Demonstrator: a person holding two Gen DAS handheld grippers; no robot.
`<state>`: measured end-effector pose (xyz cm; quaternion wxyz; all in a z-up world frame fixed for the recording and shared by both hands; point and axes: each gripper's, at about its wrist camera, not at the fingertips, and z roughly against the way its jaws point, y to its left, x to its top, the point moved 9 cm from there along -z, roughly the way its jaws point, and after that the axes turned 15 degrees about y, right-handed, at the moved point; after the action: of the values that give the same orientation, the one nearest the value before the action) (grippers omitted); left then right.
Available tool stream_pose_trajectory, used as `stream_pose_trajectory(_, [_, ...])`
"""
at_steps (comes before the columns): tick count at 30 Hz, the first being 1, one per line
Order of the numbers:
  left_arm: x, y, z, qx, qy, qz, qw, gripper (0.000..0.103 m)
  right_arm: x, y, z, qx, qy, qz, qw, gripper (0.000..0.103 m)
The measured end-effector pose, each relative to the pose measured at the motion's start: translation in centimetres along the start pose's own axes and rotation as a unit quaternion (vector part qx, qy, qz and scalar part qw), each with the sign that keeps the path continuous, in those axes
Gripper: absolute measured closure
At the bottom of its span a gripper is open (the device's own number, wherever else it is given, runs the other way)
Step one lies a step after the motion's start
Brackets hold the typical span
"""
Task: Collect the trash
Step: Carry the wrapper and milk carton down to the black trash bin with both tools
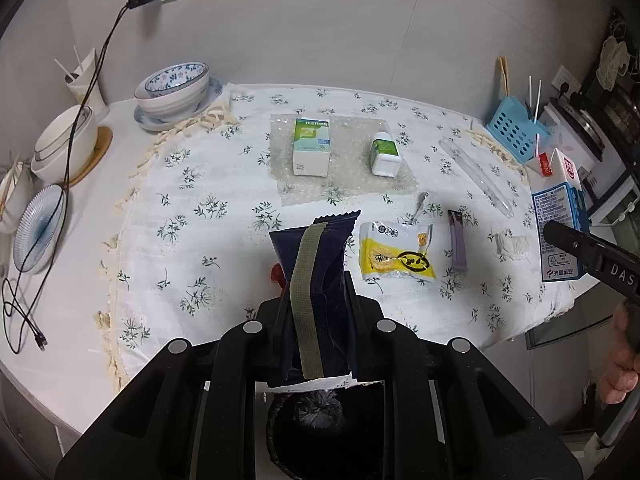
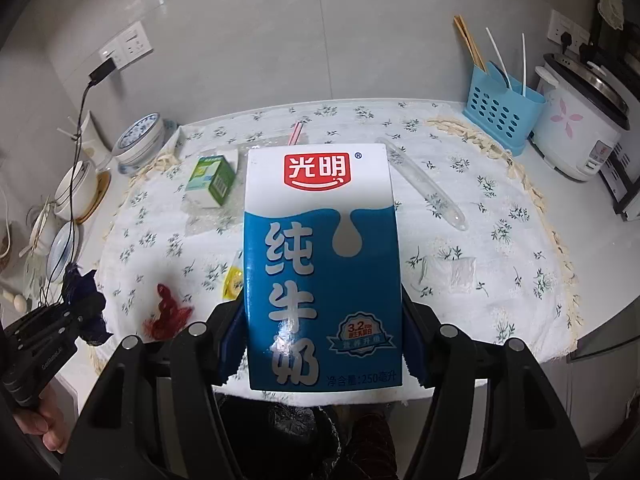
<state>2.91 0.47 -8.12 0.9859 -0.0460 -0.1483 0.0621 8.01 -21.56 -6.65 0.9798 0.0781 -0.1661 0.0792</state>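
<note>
Kitchen counter w/ white floral tablecloth [image 1: 208, 184], grey tiled wall behind, wall sockets at 11 o'clock in left wrist view.

L gripper [image 1: 316, 300] clamped on a dark blue snack wrapper [image 1: 310, 256], wrapper standing upright between the jaws at 6 o'clock of left view, olive seam strip facing cam. Black bin bag [image 1: 316, 420] visible under the gripper, below table edge. Red scrap [image 1: 276, 273] peeks out just left of wrapper, on the cloth.

R gripper [image 2: 324, 344] closed on blue/white milk carton [image 2: 322, 268], carton upright, fills frame centre in right view; blue jaw pads press on both its sides. Same carton seen at 3 o'clock in left view, off the table's right edge.

Trash on cloth, left view: yellow snack packet [image 1: 394, 254] just right of wrapper; purple sachet [image 1: 458, 240] right of that; crumpled tissue [image 1: 512, 244] near 3 o'clock; clear plastic tube [image 1: 476, 172] at 2 o'clock; small foil bit [image 1: 420, 204] above yellow packet.

Clear bubble sheet [image 1: 344, 160] at 12 o'clock, w/ green/white medicine box [image 1: 312, 146] and white bottle w/ green label [image 1: 385, 154] on it, apart from each other.

Bg: stacked blue-pattern bowls [image 1: 174, 86] at 10 o'clock, white bowls [image 1: 64, 140] at 9, blue utensil caddy [image 2: 502, 116] and rice cooker [image 2: 580, 128] at 2 o'clock in right view. Black cable [image 1: 84, 112] runs down from the socket.
</note>
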Motion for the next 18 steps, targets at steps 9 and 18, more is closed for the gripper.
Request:
stream_pose_trajectory(9, [-4.0, -0.7, 1.5, -0.005, -0.01, -0.014, 0.9998, 0.084, -4.8, 1.8, 1.0, 0.015, -0.006, 0.021, 1.0, 0.042])
stream_pose_trajectory(18, [-7.1, -0.5, 1.4, -0.017, -0.008, -0.011, 0.9998, 0.084, -8.6, 3.3, 0.7, 0.024, -0.004, 0.035, 0.999, 0.042])
